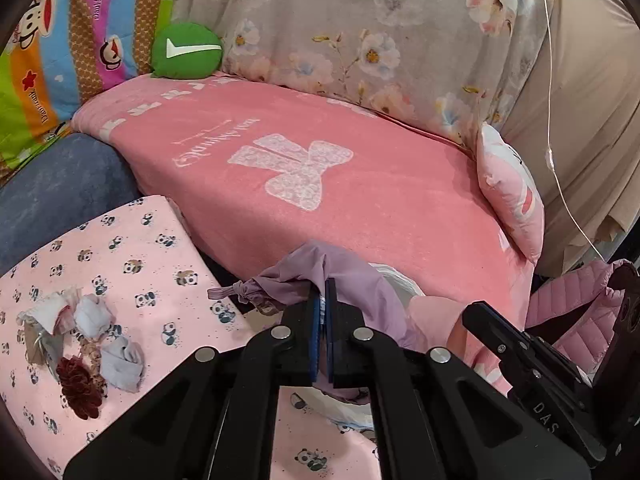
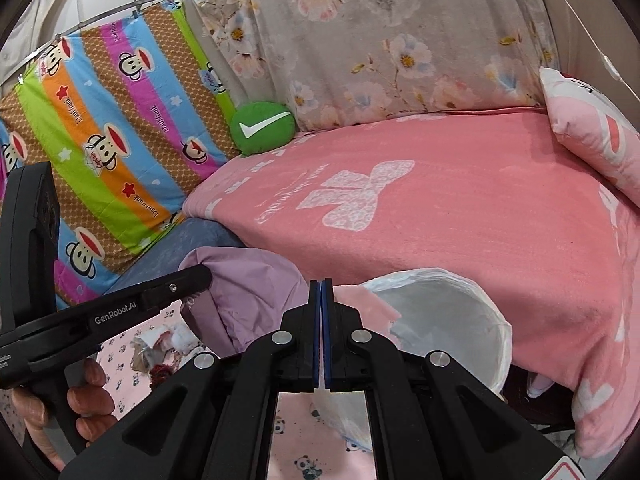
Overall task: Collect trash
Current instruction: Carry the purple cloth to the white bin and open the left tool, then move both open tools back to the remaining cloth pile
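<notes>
A soft bag with a purple side (image 1: 360,284) and a pink side (image 2: 360,304) hangs open in front of the bed, and its white liner (image 2: 440,320) shows inside. My left gripper (image 1: 323,286) is shut on the purple rim, which drapes over its fingertips. My right gripper (image 2: 322,286) is shut where purple meets pink on the rim; it also shows at the right in the left wrist view as the right gripper (image 1: 474,314). A trash pile (image 1: 80,344) of crumpled tissues and a dark red clump lies on panda-print cloth (image 1: 152,248) down at the left.
A bed with a pink blanket (image 1: 360,184) fills the middle. Behind it are a floral cover (image 1: 360,40), a striped cartoon quilt (image 2: 112,120), a green cushion (image 1: 187,51) and a pink pillow (image 1: 512,200). A hand (image 2: 88,400) holds the left gripper's handle.
</notes>
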